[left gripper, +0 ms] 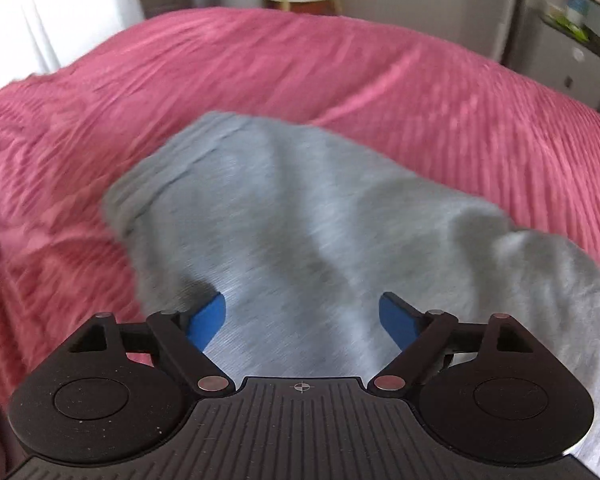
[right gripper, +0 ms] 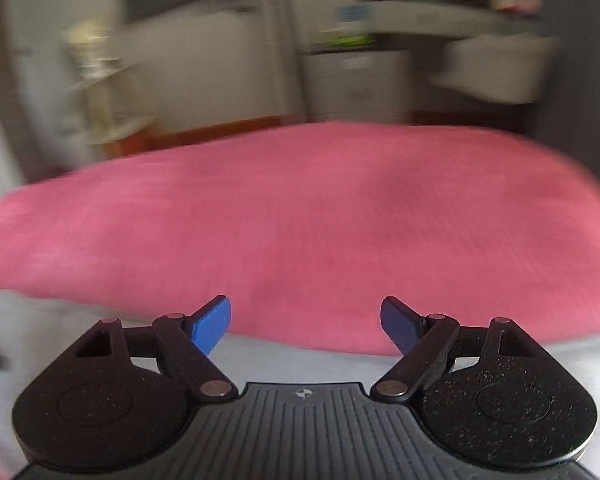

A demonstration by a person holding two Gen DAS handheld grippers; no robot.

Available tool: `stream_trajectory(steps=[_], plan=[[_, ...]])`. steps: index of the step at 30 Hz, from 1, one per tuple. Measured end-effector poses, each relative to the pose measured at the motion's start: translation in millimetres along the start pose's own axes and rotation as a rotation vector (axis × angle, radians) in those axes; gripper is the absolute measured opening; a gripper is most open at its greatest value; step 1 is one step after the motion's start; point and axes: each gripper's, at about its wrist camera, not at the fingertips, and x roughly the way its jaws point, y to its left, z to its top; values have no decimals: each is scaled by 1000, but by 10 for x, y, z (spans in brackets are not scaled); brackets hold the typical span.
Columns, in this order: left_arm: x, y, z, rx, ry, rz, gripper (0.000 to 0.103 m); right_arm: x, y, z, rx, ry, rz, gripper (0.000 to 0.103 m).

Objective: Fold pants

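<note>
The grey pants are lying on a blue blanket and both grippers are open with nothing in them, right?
Almost. The blanket is pink, not blue; only the gripper pads are blue. The left wrist view shows the grey pants lying on it. The left gripper and right gripper are open with nothing in them, as you said.

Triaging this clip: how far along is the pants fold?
Done: the grey pants lie on the pink bedspread in a bunched, partly doubled heap, edges uneven. In hand: nothing; the left tool is open above the cloth, the right tool open over the pants' edge, nothing between the pads. Left: squaring and likely another fold. Blur hides how many layers there are.
</note>
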Motion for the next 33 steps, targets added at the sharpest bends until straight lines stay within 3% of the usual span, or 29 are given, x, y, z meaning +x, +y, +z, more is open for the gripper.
stream_trajectory(steps=[2, 4, 6, 8, 9, 12, 16, 19, 21, 26, 30, 33], plan=[[-20, 106, -44, -34, 7, -28, 89, 195, 380, 105, -13, 47, 106, 83], [-10, 131, -33, -7, 3, -67, 89, 467, 734, 190, -45, 122, 167, 81], [-29, 192, -14, 9, -11, -81, 89, 654, 1007, 199, -86, 172, 185, 67], [-55, 327, 22, -28, -16, -143, 89, 837, 1242, 238, -112, 234, 190, 58], [-75, 365, 43, -50, -23, -161, 89, 928, 1262, 220, -107, 262, 193, 50], [-80, 407, 114, -53, -50, -200, 89, 1046, 1288, 189, -89, 347, 198, 44], [-38, 490, 159, -69, -47, -265, 89, 1111, 1345, 187, -129, 369, 166, 43], [17, 563, 197, -94, -30, -307, 89, 1164, 1368, 249, -98, 403, 194, 42], [43, 623, 217, -119, -32, -291, 89, 1192, 1410, 236, -111, 460, 209, 24], [159, 742, 245, -182, -6, -279, 89, 1194, 1469, 299, -62, 491, 300, 23], [166, 763, 245, -190, -8, -280, 89, 1398, 1443, 243, 4, 573, 302, 34], [162, 779, 247, -200, -10, -280, 89, 1502, 1396, 254, 102, 603, 350, 43]])
